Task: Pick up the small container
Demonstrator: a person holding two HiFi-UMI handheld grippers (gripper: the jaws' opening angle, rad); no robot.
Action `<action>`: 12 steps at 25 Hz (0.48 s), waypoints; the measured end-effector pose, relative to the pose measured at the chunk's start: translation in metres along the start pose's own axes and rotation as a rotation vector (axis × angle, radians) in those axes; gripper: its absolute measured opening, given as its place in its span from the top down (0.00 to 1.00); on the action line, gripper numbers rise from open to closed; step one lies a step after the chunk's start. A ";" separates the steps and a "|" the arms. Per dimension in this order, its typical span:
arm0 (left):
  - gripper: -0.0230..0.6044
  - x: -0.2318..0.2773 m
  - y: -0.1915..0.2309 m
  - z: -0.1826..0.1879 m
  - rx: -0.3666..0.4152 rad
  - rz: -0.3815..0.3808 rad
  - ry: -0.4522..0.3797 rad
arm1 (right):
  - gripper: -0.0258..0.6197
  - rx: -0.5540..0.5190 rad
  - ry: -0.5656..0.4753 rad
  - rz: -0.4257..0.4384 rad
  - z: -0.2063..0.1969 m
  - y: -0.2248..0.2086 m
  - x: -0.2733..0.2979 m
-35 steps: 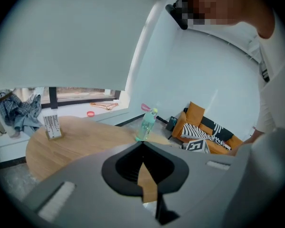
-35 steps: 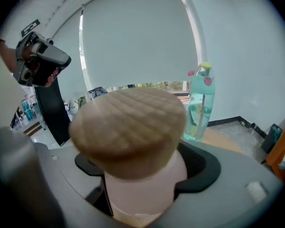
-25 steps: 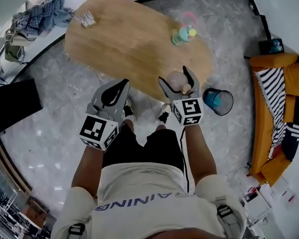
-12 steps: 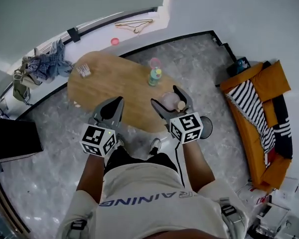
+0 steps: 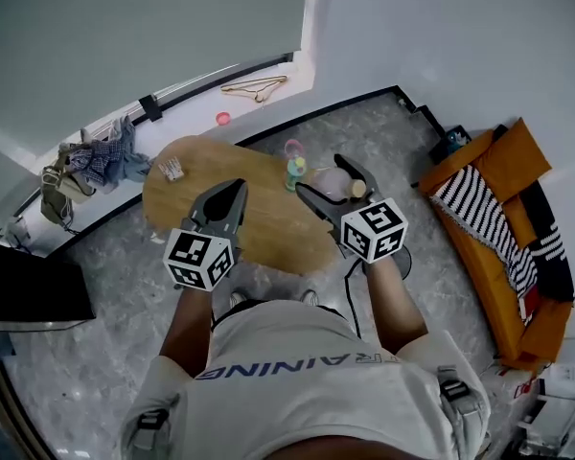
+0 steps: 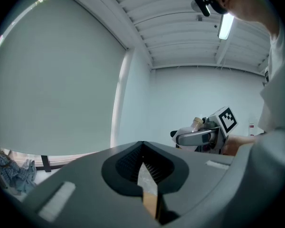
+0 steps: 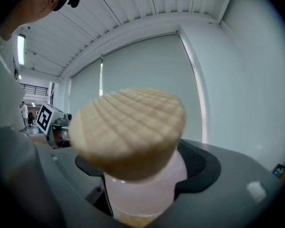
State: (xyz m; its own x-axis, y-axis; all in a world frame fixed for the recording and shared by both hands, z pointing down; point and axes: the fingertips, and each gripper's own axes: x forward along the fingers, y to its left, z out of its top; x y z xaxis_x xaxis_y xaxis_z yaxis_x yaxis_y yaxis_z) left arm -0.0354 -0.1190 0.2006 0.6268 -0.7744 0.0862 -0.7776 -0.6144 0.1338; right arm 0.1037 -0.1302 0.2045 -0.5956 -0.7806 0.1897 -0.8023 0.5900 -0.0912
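Observation:
A small pale-pink translucent container with a cork lid sits between the jaws of my right gripper, which is shut on its body. It is held up in the air, above the far right end of the oval wooden table. In the left gripper view the right gripper appears with the cork sticking up from it. My left gripper hovers over the table's middle, shut, with nothing in it.
On the table's far end stand a small green and yellow bottle and a little wrapped item. An orange sofa with a striped cloth is at the right. Clothes and a hanger lie along the far wall.
Both grippers have risen well above the table, and the container has gone up with the right one. The table now looks smaller and farther below.

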 end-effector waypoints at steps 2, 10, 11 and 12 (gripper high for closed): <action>0.96 0.000 -0.002 0.007 0.011 0.003 -0.009 | 0.29 -0.014 -0.008 0.005 0.007 0.000 -0.001; 0.96 0.003 -0.010 0.011 0.051 -0.002 -0.024 | 0.29 -0.036 -0.021 0.020 0.008 0.006 0.002; 0.96 0.003 -0.010 0.011 0.051 -0.002 -0.025 | 0.29 -0.035 -0.020 0.023 0.007 0.006 0.002; 0.96 0.003 -0.009 0.010 0.051 -0.001 -0.026 | 0.29 -0.034 -0.018 0.026 0.005 0.007 0.003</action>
State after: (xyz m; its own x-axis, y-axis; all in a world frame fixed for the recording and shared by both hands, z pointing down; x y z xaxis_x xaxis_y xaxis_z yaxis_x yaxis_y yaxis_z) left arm -0.0268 -0.1173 0.1893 0.6262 -0.7774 0.0601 -0.7792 -0.6212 0.0835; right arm 0.0962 -0.1300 0.1994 -0.6168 -0.7686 0.1697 -0.7850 0.6163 -0.0622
